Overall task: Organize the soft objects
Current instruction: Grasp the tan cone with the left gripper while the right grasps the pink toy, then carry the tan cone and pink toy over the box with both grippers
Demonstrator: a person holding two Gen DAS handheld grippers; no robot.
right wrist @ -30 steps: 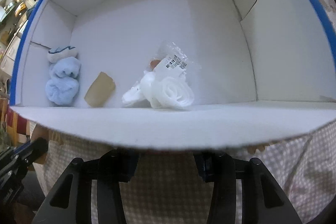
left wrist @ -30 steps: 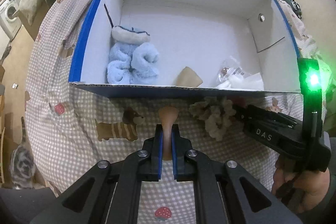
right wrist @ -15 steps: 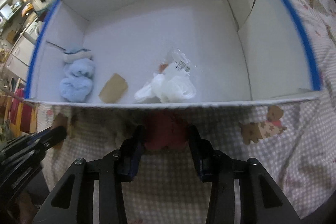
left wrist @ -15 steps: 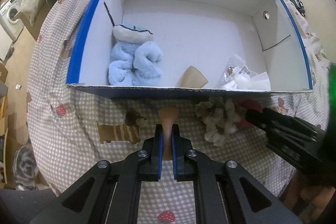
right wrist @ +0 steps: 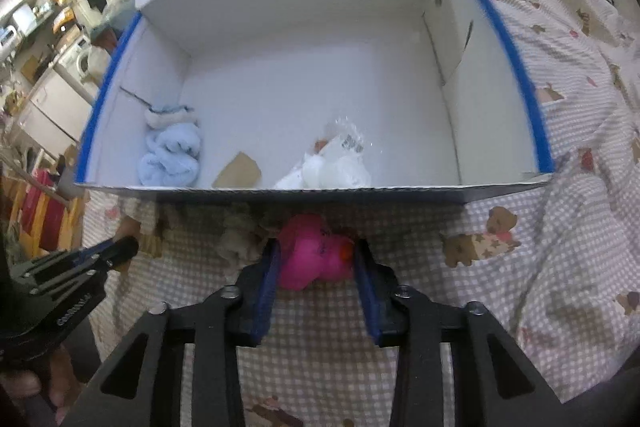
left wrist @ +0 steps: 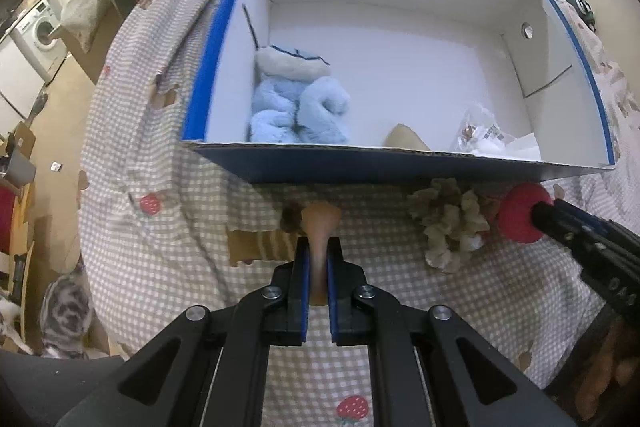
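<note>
Left tongs (left wrist: pixel 318 259) clench a tan piece (left wrist: pixel 320 227), right tongs (right wrist: pixel 314 263) grasp a pink toy (right wrist: pixel 308 255); either could snag the box (right wrist: pixel 304 195) lip at mid-frame.

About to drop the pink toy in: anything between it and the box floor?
Only the box's near wall, right ahead of the pink toy in the right claw. Beyond it, the bagged white item lies just inside.

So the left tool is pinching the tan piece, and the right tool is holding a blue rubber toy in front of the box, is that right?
Not quite. The toy in the right tool is pink, not blue; the right wrist view shows it between the pads, in front of the box. The left tool is indeed pinching the tan piece.
</note>
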